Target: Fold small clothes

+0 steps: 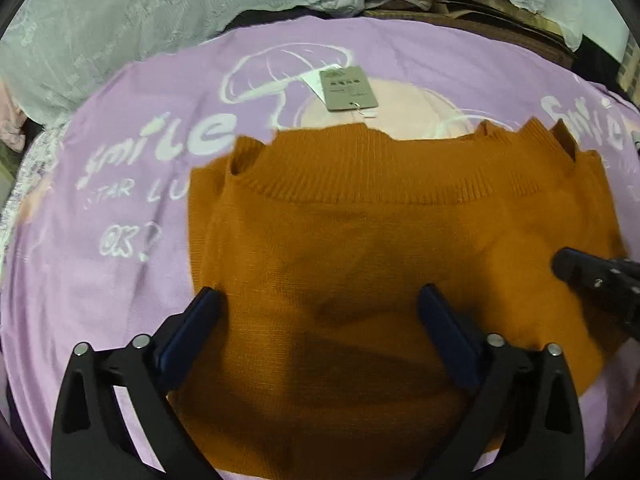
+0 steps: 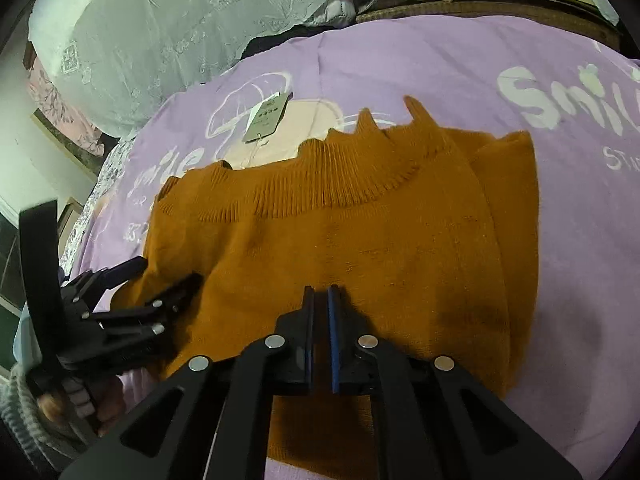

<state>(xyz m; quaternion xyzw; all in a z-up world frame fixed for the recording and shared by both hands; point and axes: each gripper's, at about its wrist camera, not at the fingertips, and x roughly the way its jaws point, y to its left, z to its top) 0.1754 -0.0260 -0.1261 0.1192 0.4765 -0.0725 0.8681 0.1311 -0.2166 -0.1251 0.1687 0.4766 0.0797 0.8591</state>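
Note:
An orange knit sweater (image 1: 360,240) lies partly folded on a purple printed sheet (image 1: 120,240), its ribbed hem at the far side. It also shows in the right wrist view (image 2: 360,240). A grey paper tag (image 1: 347,88) lies beyond the hem. My left gripper (image 1: 318,300) is open, its fingers spread over the sweater's left part. My right gripper (image 2: 321,292) is shut with nothing visibly between the fingers, its tips low over the sweater's middle. The right gripper shows at the right edge of the left wrist view (image 1: 568,268). The left gripper shows at the left in the right wrist view (image 2: 168,276).
A white lace cloth (image 1: 120,20) covers a pile behind the sheet. Brown boxes (image 1: 500,20) stand at the back right. Bare purple sheet (image 2: 580,240) lies right of the sweater. A flowered fabric (image 2: 60,104) lies at the far left.

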